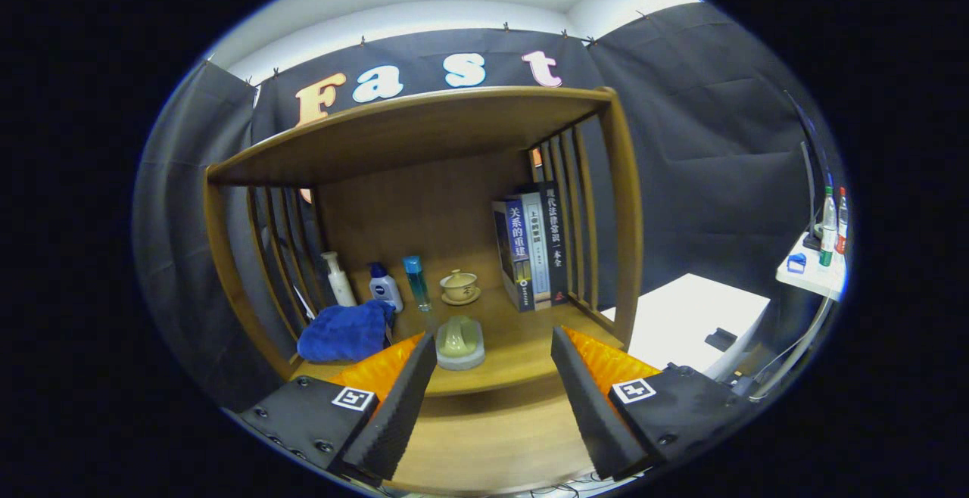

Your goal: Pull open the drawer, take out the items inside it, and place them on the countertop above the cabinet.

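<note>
My gripper [492, 377] stands open with nothing between its black-padded fingers [394, 407], held just in front of a wooden cabinet. Its countertop [522, 347] lies just ahead of the fingertips, under an upper wooden shelf [409, 131]. A pale green item on a white base [460, 343] sits on the countertop right beyond the left fingertip. A blue cloth [344, 331] lies beside it to the left. The cabinet front [484, 437] below the counter edge shows between the fingers; I cannot make out a drawer handle there.
At the back of the countertop stand a white pump bottle [338, 278], a white-and-blue bottle [384, 286], a blue tube [415, 282], a lidded tea cup on a saucer [460, 286] and several books [534, 248]. Slatted side rails [571, 210] bound the counter. A white table [693, 320] stands to the right.
</note>
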{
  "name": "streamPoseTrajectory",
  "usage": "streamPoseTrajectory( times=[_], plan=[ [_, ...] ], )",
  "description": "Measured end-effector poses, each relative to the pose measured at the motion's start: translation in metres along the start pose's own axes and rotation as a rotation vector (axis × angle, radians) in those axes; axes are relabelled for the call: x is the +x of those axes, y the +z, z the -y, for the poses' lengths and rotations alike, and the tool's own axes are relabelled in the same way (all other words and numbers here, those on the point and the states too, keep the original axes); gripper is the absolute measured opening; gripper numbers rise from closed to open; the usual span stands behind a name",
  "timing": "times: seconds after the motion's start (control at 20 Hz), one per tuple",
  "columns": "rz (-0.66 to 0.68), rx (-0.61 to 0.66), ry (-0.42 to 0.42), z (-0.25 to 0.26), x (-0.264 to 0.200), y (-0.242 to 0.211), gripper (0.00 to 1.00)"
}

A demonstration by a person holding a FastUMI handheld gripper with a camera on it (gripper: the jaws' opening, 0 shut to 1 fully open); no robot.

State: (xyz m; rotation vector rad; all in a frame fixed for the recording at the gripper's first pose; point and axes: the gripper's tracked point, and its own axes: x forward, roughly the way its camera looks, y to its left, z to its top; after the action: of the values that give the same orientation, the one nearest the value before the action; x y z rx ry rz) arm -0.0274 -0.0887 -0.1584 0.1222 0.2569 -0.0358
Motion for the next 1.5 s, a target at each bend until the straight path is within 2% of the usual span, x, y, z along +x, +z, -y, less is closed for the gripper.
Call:
streamPoseTrajectory(
  times=[0.2,0.5,1.0,1.5],
  plan=[
    [0.03,-0.002,-0.012,0.014,-0.042,-0.023,0.98],
    [0.032,-0.011,-0.033,0.027,-0.081,-0.078,0.98],
    [-0.112,-0.015,-0.027,0.011,-0.093,-0.187,0.98],
    [-0.09,-0.057,-0.005,0.006,-0.086,-0.196,0.98]
  ],
)
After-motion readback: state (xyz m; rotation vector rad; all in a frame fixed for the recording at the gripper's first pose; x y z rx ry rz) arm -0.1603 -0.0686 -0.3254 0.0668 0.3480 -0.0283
